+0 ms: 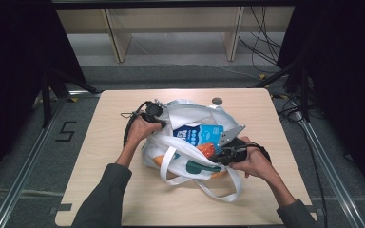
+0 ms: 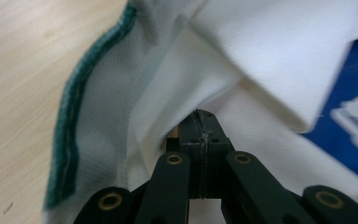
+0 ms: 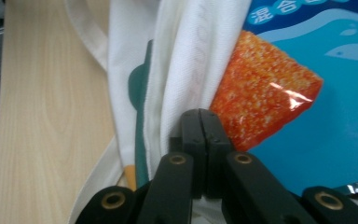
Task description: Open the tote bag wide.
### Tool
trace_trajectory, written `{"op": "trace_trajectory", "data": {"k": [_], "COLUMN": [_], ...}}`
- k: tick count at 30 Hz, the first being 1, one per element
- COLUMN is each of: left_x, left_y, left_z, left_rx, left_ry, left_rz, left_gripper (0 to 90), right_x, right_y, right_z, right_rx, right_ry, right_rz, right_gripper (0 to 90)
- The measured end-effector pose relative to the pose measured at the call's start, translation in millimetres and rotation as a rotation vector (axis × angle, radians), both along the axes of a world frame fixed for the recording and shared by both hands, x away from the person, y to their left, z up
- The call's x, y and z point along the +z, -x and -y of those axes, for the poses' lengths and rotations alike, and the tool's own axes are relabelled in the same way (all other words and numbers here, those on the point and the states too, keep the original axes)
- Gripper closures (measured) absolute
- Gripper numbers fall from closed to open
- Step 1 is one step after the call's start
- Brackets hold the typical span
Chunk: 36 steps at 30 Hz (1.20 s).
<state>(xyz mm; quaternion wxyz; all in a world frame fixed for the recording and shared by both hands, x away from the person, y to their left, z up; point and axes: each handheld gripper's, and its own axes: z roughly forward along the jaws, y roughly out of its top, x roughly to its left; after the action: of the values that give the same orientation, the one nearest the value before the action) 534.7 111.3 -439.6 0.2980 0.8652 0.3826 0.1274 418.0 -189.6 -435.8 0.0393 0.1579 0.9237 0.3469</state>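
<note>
I have a claw in each hand, and both are at the white bag (image 1: 190, 159) that lies in the middle of the desk (image 1: 104, 142).

My left claw (image 1: 160, 124) is at the far left corner of the bag. Seen along my left claw (image 2: 200, 122), its two black jaws are pressed together on a fold of the bag's white cloth (image 2: 242, 56), so it is clamped on the bag. Just left of that fold runs the bag's green edge (image 2: 70, 140), with bare wood past it.

My right claw (image 1: 217, 155) is at the right side of the bag, at its open mouth. Seen along my right claw (image 3: 200, 122), the jaws are shut tight too, and the bag's cloth (image 3: 182, 70) is caught between them (the very tips are dark, so I cannot see how much cloth is in there).

Inside the bag lies a blue packet (image 1: 200, 134) with white writing. It sits between my two claws, nearer the far side of the bag. An orange snack pack (image 3: 261, 98) rests on the blue packet, just to the right of the cloth my right claw pinches, and it touches that cloth.

The bag's long white straps (image 1: 218, 190) spill out from the near side of the bag onto the wood, toward me. A small grey round spot (image 1: 217, 100) sits on the desk just past the far side of the bag.
</note>
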Motion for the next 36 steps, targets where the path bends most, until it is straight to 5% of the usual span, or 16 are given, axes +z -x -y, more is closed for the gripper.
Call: {"op": "trace_trajectory", "data": {"k": [4,6,7,9,11,14,17,22,24,27,30,33,36], "left_x": [21.6,28.2,29.2,26.5,21.2,19.6,16.6,0.4,-2.4,-3.2,-0.8,7.0,17.7], "left_y": [20.6,34.9,41.3,49.5,56.4,71.2,89.1,101.6,110.6,120.7,121.6,122.2,124.8], "left_z": [1.9,9.9,14.4,22.6,27.9,24.6,17.1,11.1,7.5,-4.7,-5.3,-3.1,-0.3], "left_rx": [-0.075,-0.130,-0.161,-0.238,-0.247,-0.256,-0.324,-0.318,-0.329,-0.319,-0.315,-0.317,-0.299], "left_ry": [0.116,0.154,0.162,0.077,0.047,0.136,0.123,0.125,0.106,0.140,0.141,0.186,0.229], "left_rz": [0.022,0.026,0.019,-0.011,-0.028,-0.050,-0.094,-0.143,-0.160,-0.156,-0.128,-0.083,-0.027], "left_gripper": [87.2,87.2,87.2,86.7,87.9,89.2,89.3,89.4,89.5,89.4,89.3,87.8,86.6], "right_x": [12.7,28.0,28.0,35.6,35.3,24.2,11.9,11.9,10.5,8.4,9.3,15.8,27.8], "right_y": [-0.3,-6.4,-6.4,-10.9,-16.8,-21.3,-25.0,-24.7,-23.7,-26.4,-26.2,-25.4,-27.7], "right_z": [0.6,2.2,2.2,2.0,-1.6,-9.3,-13.7,-21.5,-23.0,-20.9,-20.4,-14.7,-3.1], "right_rx": [-0.068,-0.120,-0.120,-0.161,-0.153,-0.156,-0.161,-0.176,-0.197,-0.178,-0.170,-0.182,-0.205], "right_ry": [-0.015,-0.060,-0.060,-0.071,-0.074,-0.046,-0.001,0.061,0.059,0.042,0.030,-0.062,-0.102], "right_rz": [0.033,0.129,0.129,0.154,0.157,0.117,0.114,0.115,0.119,0.134,0.125,0.099,0.148], "right_gripper": [90.0,90.0,90.0,90.0,90.0,90.0,90.0,90.0,90.0,90.0,90.0,90.0,90.0]}}
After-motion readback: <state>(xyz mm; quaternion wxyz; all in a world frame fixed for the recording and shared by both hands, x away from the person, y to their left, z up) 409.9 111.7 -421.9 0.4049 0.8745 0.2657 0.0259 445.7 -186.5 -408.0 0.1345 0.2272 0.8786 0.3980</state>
